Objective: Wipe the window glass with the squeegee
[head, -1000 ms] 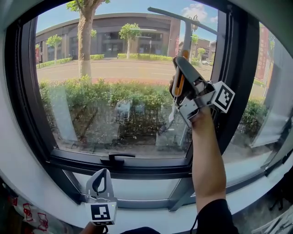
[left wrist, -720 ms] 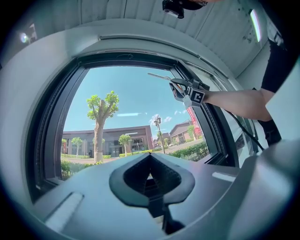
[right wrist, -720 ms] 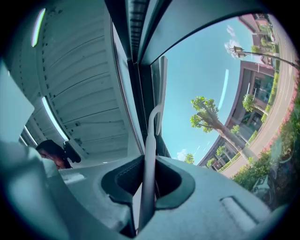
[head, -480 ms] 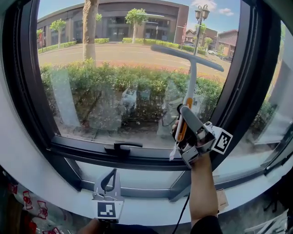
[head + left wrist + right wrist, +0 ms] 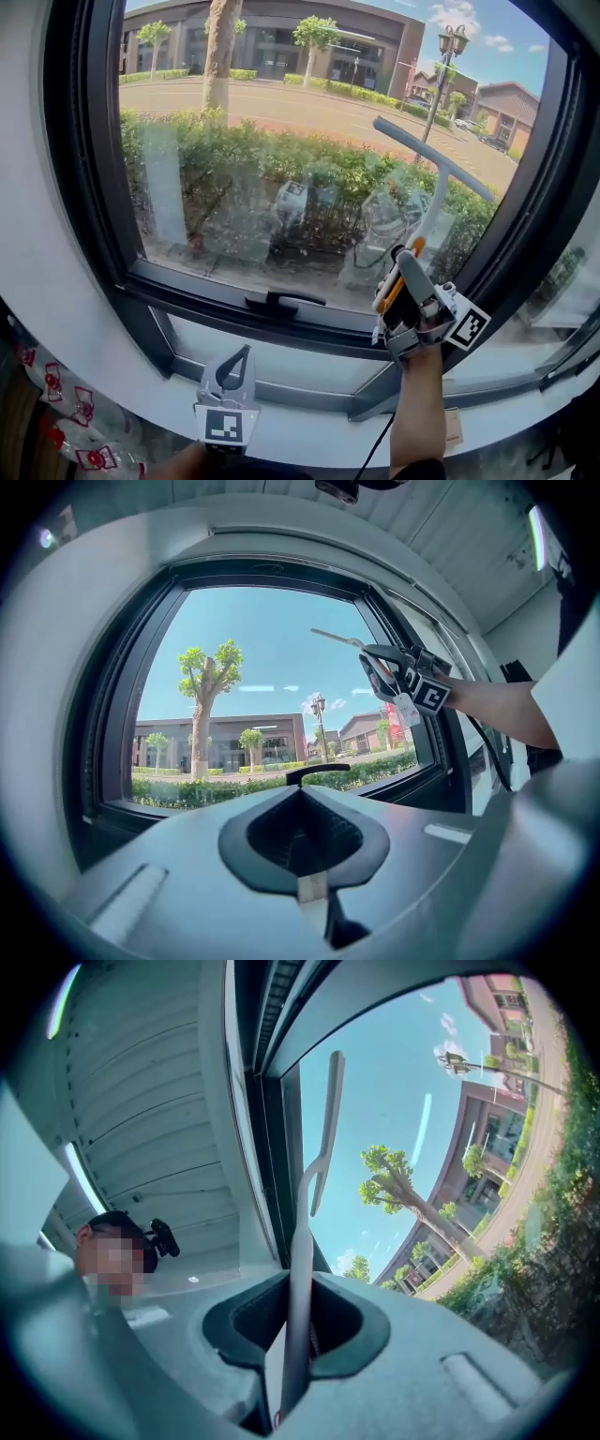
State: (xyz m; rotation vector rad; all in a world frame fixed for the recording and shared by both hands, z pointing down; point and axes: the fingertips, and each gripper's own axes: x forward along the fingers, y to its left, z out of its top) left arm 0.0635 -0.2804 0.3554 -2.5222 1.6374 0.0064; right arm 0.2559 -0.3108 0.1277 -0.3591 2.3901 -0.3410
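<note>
The squeegee (image 5: 433,178) stands against the window glass (image 5: 281,141) at the lower right, its blade slanting down to the right and its pale handle running down to an orange grip. My right gripper (image 5: 405,272) is shut on that grip, just above the bottom frame. In the right gripper view the squeegee handle (image 5: 300,1260) rises from between the jaws of the right gripper (image 5: 292,1335) to the blade. My left gripper (image 5: 238,358) hangs low below the sill, shut with nothing in it. The left gripper (image 5: 300,808) looks up at the pane, and the right gripper (image 5: 398,672) shows far off with the squeegee (image 5: 339,639).
A thick black window frame (image 5: 89,187) surrounds the pane, with a black latch handle (image 5: 286,300) on the bottom rail. A white sill (image 5: 309,436) runs below. Red-printed material (image 5: 84,455) lies at the lower left. A cable (image 5: 375,441) hangs by my right arm.
The right gripper has drawn the squeegee down the glass from the top right to near the bottom frame. The left gripper has stayed low and shut.
</note>
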